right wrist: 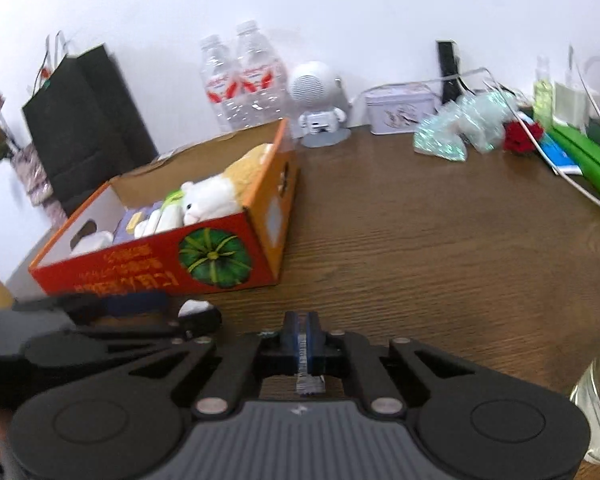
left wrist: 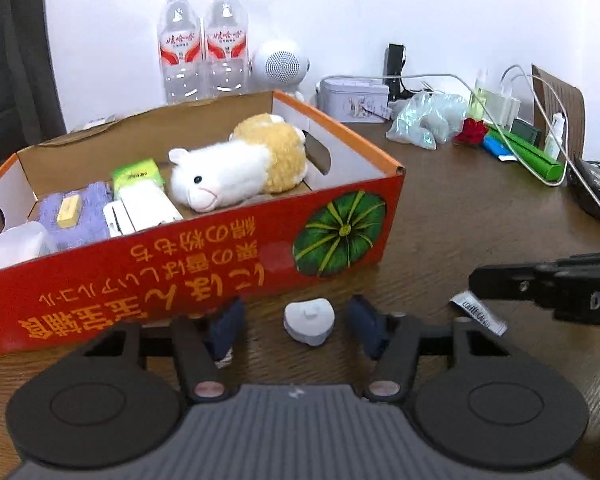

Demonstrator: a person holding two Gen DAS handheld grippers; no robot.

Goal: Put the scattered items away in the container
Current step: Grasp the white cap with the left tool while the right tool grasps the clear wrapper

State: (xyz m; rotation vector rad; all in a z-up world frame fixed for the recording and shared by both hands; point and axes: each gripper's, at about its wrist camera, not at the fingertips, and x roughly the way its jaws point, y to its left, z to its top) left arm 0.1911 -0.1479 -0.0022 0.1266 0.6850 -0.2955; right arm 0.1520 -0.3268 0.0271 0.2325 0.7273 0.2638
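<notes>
A red and orange cardboard box (left wrist: 204, 256) stands on the wooden table and holds a plush hamster (left wrist: 236, 168), a purple cloth, a green packet and white items. It also shows in the right wrist view (right wrist: 148, 268). My left gripper (left wrist: 296, 320) is open, its jaws either side of a small grey heart-shaped object (left wrist: 309, 320) lying on the table in front of the box. My right gripper (right wrist: 301, 332) is shut on a small silver sachet (right wrist: 306, 364). The sachet (left wrist: 478, 312) hangs from the right gripper's tip in the left wrist view.
Two water bottles (left wrist: 202, 44), a white robot speaker (left wrist: 280, 64) and a tin (left wrist: 354, 98) stand behind the box. Plastic bags (left wrist: 428, 120), a red flower, a green box (left wrist: 528, 156) and cables lie at the right. A black bag (right wrist: 84, 120) stands at the left.
</notes>
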